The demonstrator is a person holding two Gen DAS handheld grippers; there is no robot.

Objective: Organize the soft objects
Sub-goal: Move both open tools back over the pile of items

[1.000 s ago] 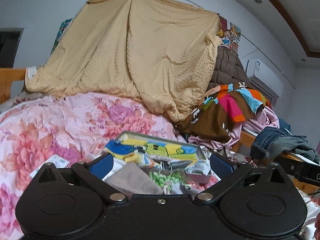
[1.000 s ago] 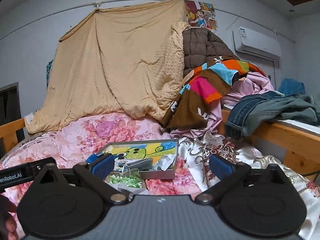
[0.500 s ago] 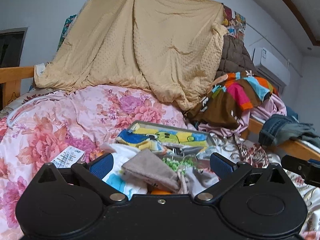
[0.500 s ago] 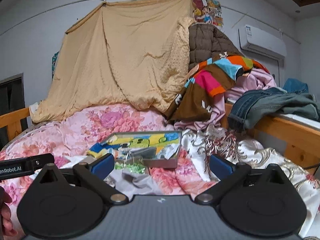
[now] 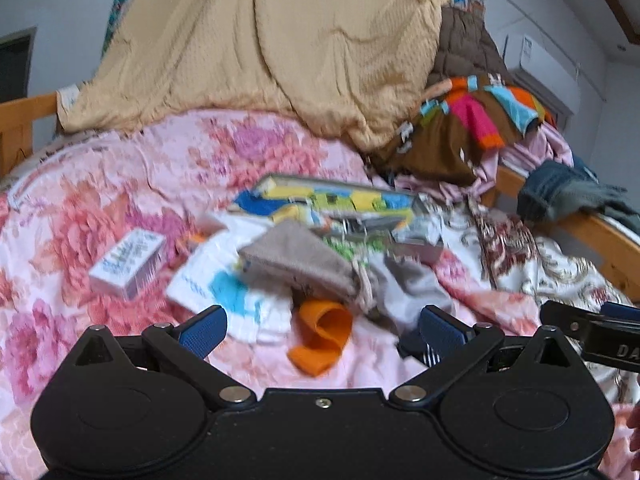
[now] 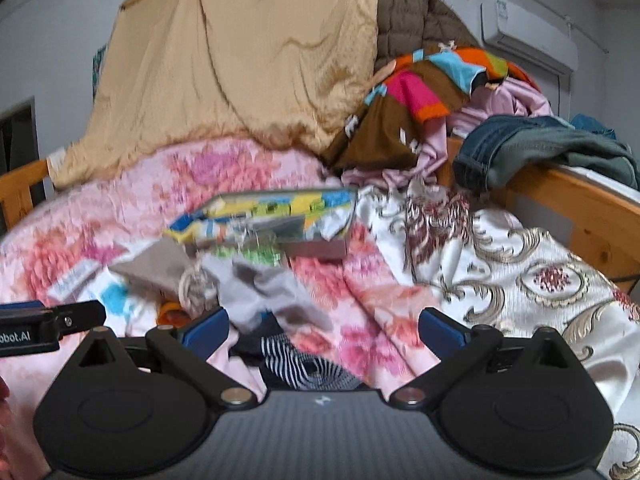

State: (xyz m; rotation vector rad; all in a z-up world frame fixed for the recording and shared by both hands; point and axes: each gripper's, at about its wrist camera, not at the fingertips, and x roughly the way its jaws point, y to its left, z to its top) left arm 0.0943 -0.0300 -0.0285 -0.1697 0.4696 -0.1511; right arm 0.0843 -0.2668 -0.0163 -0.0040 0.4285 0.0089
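An orange sock (image 5: pixel 322 334) is seen on the bed, just ahead of the wide-open, empty left claw (image 5: pixel 320 330), between its fingers. A striped sock (image 6: pixel 304 364) is framed likewise by the open, empty right claw (image 6: pixel 322 330).

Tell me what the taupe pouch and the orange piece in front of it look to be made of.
Taupe pouch: apparently coarse woven fabric, matte, slumped, with a pale drawstring cord at its mouth. Orange piece: seemingly soft knit or fleece, matte, curled into a loose roll; blur hides the weave.
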